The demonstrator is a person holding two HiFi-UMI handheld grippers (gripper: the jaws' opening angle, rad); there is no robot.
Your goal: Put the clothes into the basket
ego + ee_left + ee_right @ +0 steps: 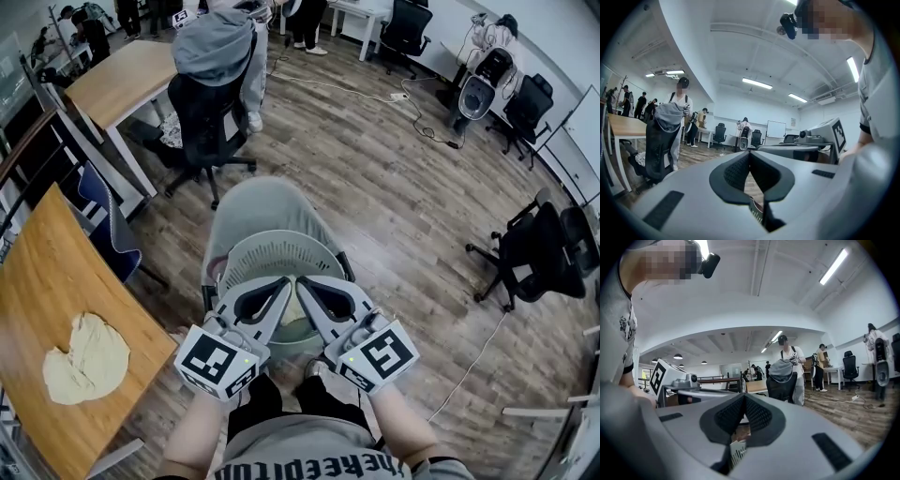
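Office room, wood floor. Pale yellow crumpled cloth (86, 358) lies on brown wooden counter (37, 281), 8 o'clock from round grey plastic basket (272, 246). Left hand-held gripper (279, 292), right hand-held gripper (311, 292) both clenched, empty, over basket. Best next: reach cloth, open wide, pinch thick fold.

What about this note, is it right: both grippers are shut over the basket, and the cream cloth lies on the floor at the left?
Not quite. The head view shows the cream cloth on the wooden table at the left, not on the floor. The rest stands: the left gripper and the right gripper are shut over the basket.
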